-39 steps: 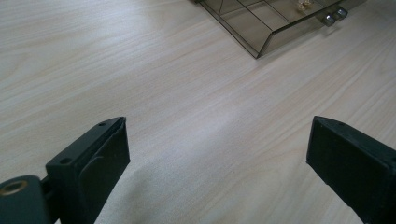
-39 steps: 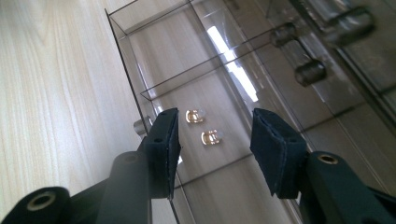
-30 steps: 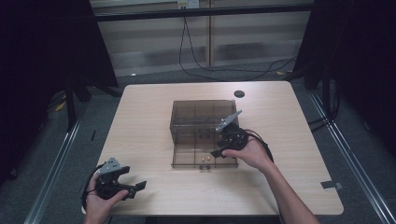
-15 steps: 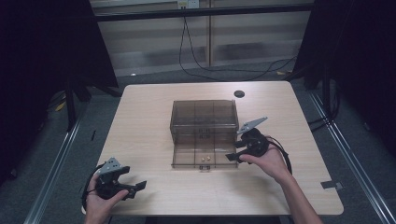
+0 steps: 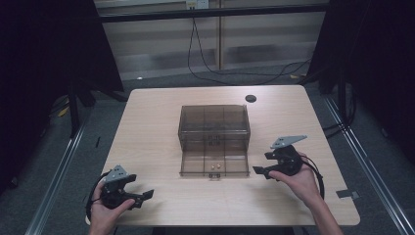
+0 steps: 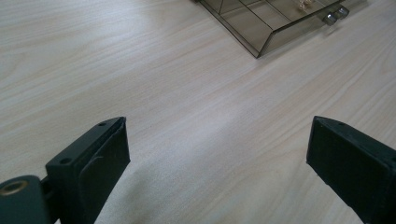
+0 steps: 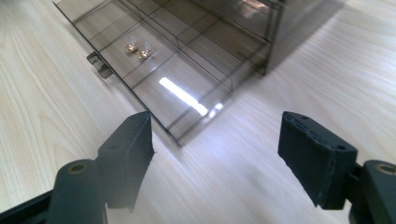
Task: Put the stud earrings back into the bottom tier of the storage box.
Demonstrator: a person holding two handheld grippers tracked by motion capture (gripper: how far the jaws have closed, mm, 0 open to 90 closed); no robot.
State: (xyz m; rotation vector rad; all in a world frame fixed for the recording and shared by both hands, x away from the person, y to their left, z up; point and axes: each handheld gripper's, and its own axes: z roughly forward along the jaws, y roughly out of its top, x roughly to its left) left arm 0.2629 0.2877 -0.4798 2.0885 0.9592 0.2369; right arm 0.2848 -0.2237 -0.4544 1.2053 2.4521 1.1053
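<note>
A smoky see-through drawer box (image 5: pixel 214 117) stands mid-table with its bottom drawer (image 5: pixel 195 164) pulled out toward me. Two small gold earrings (image 5: pixel 214 167) lie in a middle compartment, also visible in the right gripper view (image 7: pixel 137 50) behind the drawer's knob (image 7: pixel 99 64). My right gripper (image 5: pixel 260 171) hovers just right of the drawer's front corner; its jaws have just been opening and stand open (image 7: pixel 217 140) with nothing between them. My left gripper (image 5: pixel 144 197) rests open near the front left edge, its jaws wide over bare wood (image 6: pixel 217 149), the drawer corner (image 6: pixel 271 28) farther off.
A small black round disc (image 5: pixel 250 98) lies at the back of the wooden table (image 5: pixel 151 127). Cables run across the floor behind. Dark curtains close in both sides.
My right gripper has drawn away from the drawer front, moving right to the drawer's right-hand corner, and its jaws stand wider. The left gripper has not moved.
</note>
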